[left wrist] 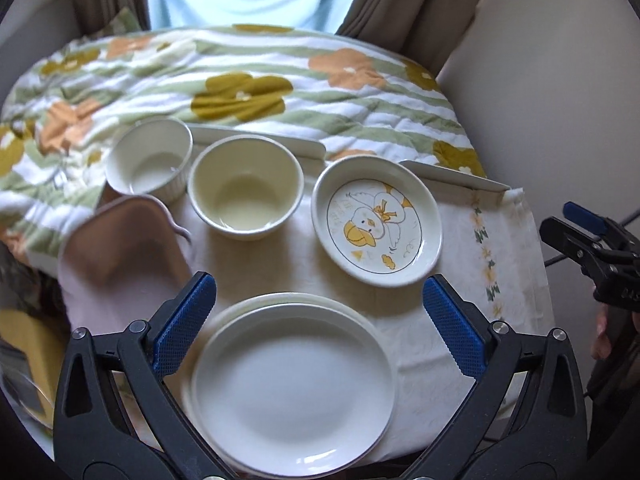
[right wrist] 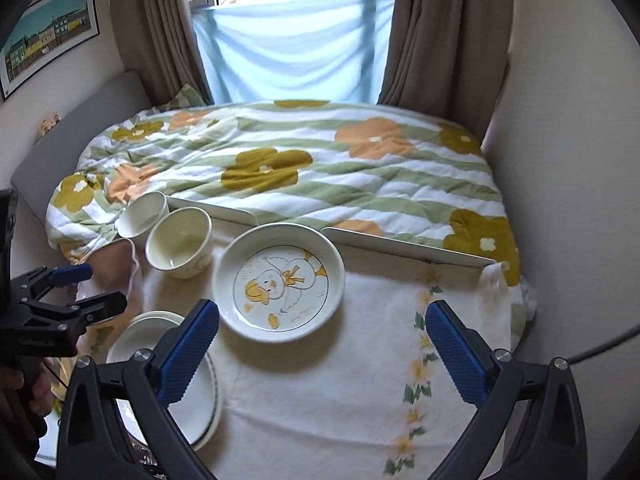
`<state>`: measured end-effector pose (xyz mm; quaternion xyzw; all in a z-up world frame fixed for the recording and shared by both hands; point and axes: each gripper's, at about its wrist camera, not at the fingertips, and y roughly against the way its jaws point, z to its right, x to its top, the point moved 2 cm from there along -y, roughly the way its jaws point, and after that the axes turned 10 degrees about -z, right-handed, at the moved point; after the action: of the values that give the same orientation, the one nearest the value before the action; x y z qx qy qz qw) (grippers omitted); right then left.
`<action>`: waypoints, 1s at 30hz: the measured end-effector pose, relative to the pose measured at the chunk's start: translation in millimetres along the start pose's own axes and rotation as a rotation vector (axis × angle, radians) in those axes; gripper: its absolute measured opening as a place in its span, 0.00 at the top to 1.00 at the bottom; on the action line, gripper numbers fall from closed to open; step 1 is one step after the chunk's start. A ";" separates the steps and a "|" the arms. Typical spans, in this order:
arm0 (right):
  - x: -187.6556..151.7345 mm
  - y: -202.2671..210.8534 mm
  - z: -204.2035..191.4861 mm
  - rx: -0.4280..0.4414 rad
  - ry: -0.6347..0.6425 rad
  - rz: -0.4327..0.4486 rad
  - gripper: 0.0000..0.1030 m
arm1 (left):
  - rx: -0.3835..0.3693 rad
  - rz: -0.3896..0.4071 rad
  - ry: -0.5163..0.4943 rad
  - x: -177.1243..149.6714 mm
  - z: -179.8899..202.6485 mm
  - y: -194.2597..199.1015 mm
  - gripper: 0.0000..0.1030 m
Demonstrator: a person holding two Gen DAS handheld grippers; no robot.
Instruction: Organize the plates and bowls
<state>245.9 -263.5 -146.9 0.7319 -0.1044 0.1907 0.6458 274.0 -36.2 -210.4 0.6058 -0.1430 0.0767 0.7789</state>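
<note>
A stack of white plates lies at the near left of the small table; it also shows in the right wrist view. My left gripper is open and empty, its jaws spread above the stack. A duck-pattern dish sits mid-table. A cream bowl and a white ribbed bowl stand at the back left. My right gripper is open and empty, above the cloth to the right of the dish.
A white floral tablecloth covers the table. A pink cloth lies at the left edge by the bowls. A flowered quilt on a bed lies behind the table. White guard panels line the table's back edge.
</note>
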 end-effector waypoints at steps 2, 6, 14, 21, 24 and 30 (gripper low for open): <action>8.5 -22.4 15.9 0.072 -0.004 -0.043 0.00 | -0.001 -0.030 0.041 3.2 4.2 -19.3 0.05; 21.5 -70.3 38.5 0.157 0.023 -0.114 0.03 | 0.004 -0.089 0.124 11.5 6.8 -58.1 0.27; 37.2 -162.1 45.5 0.299 0.156 -0.254 0.46 | 0.027 -0.164 0.264 28.5 4.2 -133.1 0.53; 42.3 -191.7 44.8 0.362 0.232 -0.286 0.65 | 0.054 -0.174 0.292 31.5 6.8 -152.1 0.58; 42.6 -194.7 45.2 0.376 0.254 -0.286 0.67 | 0.066 -0.171 0.295 32.4 7.7 -155.5 0.72; 45.1 -199.3 40.6 0.391 0.291 -0.287 0.81 | 0.083 -0.160 0.286 36.0 10.2 -155.9 0.84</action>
<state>372.2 -270.5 -312.5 0.8148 0.1331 0.2168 0.5209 352.4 -87.7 -340.4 0.6297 0.0212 0.1056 0.7693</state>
